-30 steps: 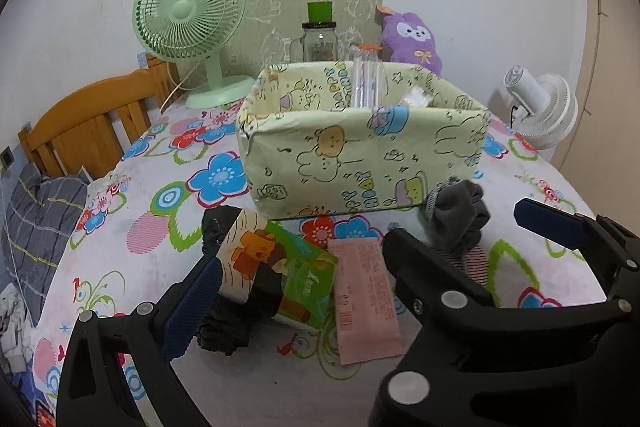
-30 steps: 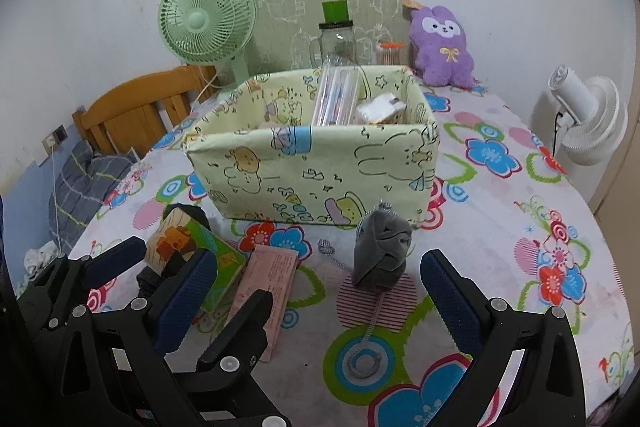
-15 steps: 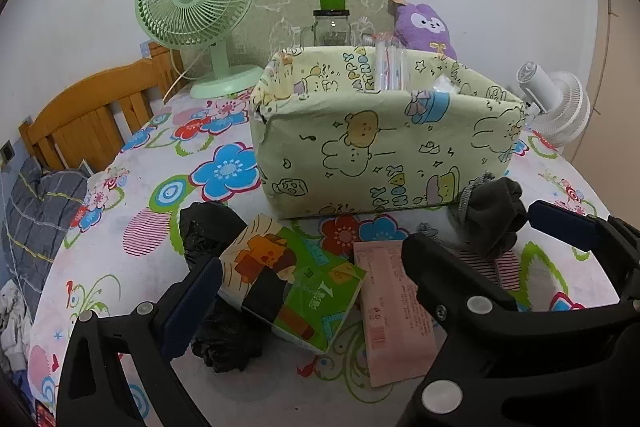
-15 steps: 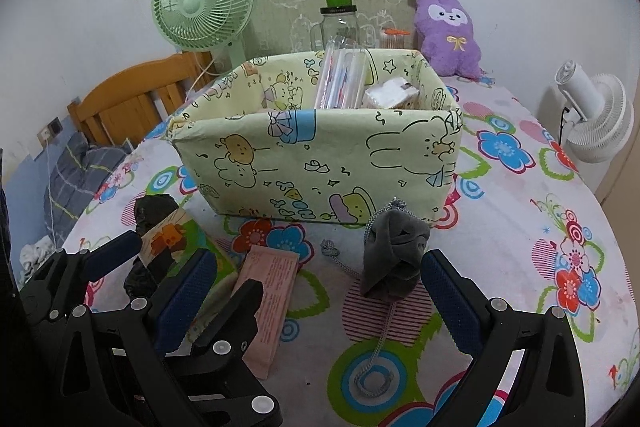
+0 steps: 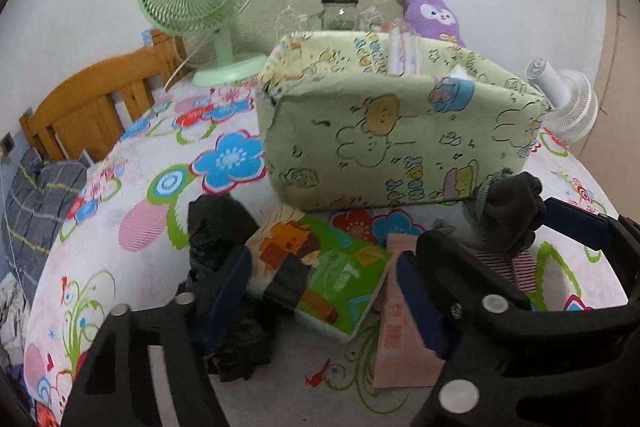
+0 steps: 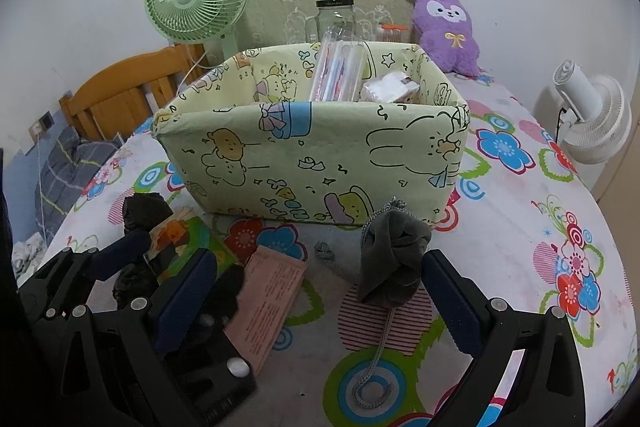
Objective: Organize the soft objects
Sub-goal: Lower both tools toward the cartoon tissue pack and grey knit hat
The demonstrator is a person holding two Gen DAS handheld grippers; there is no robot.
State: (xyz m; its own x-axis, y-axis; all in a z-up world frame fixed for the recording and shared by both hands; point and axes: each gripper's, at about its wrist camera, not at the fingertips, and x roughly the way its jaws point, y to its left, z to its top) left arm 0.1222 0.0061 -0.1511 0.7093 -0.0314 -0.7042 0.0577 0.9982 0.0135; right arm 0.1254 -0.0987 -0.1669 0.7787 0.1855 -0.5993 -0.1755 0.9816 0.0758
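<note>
Straddling the tissue pack, the left gripper has just been closing its jaws; pack sits between the blue pads, which look near or at its edges, but can't tell if they're pressing yet. Pack is soft, flat, green wrapper w/ an orange cartoon print and a dark band across it, tilted, one end lying on a crumpled black plastic bag. It lies on the floral tablecloth in front of the pale green cartoon-print storage box, left of centre.

Just beside the pack on its right: flat pink packet, printed text, partly under the left gripper's finger. Further right, a grey drawstring pouch, bunched up, cord trailing toward the camera, close to the box's front wall.

Right gripper jaws stand wide apart, nothing in them; pouch sits between and beyond the fingertips, not touched.

Inside the box: clear plastic packs and a white wrapped item. Behind it: green desk fan, glass jar w/ green lid, purple plush. White fan off the table's right edge.
</note>
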